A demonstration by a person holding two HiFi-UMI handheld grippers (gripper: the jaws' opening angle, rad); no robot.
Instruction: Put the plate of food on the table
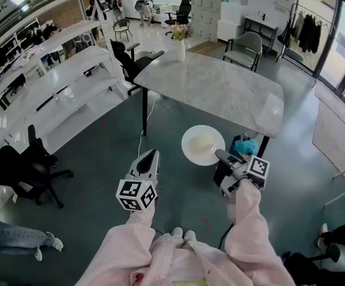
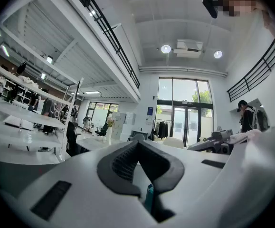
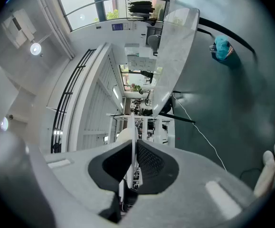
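White plate (image 1: pixel 203 145) bearing a pale heap of food, held level over the grey floor (image 1: pixel 100 154), just short of the marble table (image 1: pixel 214 82), whose near edge lies directly ahead of it. The right gripper (image 1: pixel 221 155) carries it, its jaws nearly together and pinching the plate's near right rim, which shows edge-on between them in the right gripper view. The left gripper (image 1: pixel 150 158), alongside and clear of the plate, has its jaws pressed together on nothing.

White plate (image 1: pixel 202 145) of pale food, level, rim in right tongs (image 1: pixel 219 154), short of marble table (image 1: pixel 214 88)
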